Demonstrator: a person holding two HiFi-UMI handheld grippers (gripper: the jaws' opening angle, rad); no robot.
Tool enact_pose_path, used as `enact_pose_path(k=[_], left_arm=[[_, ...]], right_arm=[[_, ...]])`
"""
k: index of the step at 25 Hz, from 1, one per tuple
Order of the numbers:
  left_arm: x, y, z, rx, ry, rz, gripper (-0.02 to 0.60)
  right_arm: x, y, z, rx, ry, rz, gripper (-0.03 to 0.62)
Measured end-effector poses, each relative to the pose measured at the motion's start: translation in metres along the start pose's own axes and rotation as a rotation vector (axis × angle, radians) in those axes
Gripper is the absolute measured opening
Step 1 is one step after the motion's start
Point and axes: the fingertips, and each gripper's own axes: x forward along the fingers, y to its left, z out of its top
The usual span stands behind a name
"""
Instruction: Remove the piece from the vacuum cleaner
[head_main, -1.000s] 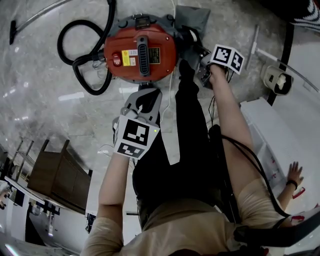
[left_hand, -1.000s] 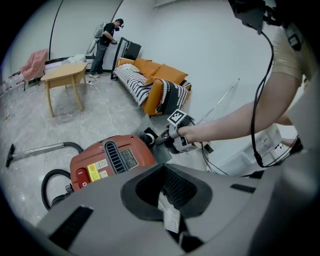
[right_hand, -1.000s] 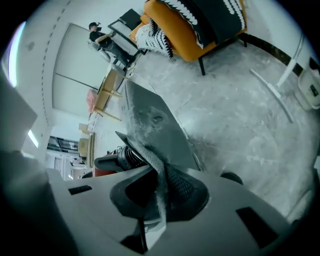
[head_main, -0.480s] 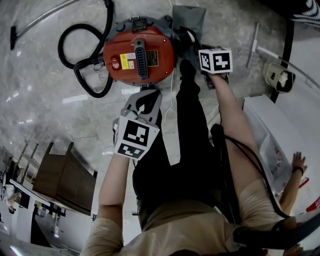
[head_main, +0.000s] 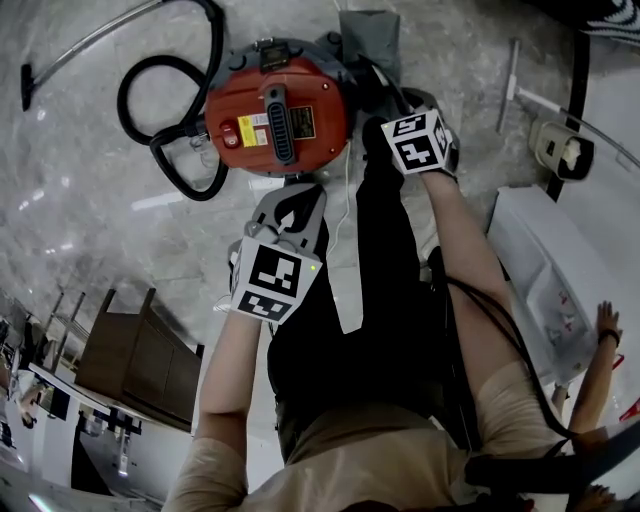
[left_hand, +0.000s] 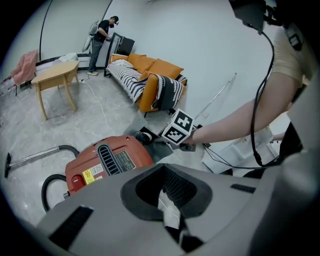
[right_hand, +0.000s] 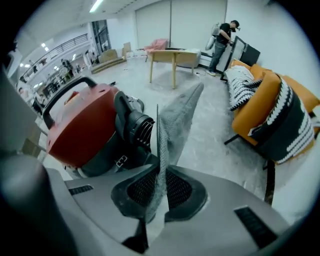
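Removal in hand: right gripper (right_hand: 159, 186) clamps grey mesh cloth piece (right_hand: 176, 117) beside red canister vacuum cleaner (right_hand: 82, 131); left gripper (left_hand: 167, 200) jaws nearly together, empty. Next, probably: draw piece clear.

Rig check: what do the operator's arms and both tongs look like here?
The left tongs and right tongs are matte grey moulded shells with dark mesh-textured pads. Each carries a white cube with black square markers. Short beige sleeves, forearms bare. A black cable runs beside the right arm.
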Motion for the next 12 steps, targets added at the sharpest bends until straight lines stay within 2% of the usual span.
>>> enact_pose_path(k=[1, 4, 7, 9, 12], left_arm=[[-0.0001, 0.0006, -0.0004, 0.000, 0.002, -0.001, 0.003], [0.0007, 0.0017, -0.0013, 0.002, 0.004, -0.002, 0.003], [0.0021, 0.0007, -0.0018, 0.003, 0.002, -0.006, 0.003], [0.0026, -0.0004, -0.0022, 0.002, 0.000, -0.010, 0.003], [0.0021, 0.0006, -0.0029, -0.002, -0.003, -0.011, 0.003]], right_arm=[[0.0003, -0.0015, -0.0003, 0.091, -0.014, 0.014, 0.027], [-0.0010, -0.0071, 0.0031, 0.482, -0.055, 0.089, 0.028], [-0.0016, -0.0076, 0.0048, 0.709, -0.079, 0.134, 0.026], [-0.0010, -0.0072, 0.0035, 0.769, -0.081, 0.157, 0.028], [-0.0002, -0.0068, 0.0037, 0.671, -0.061, 0.149, 0.026]])
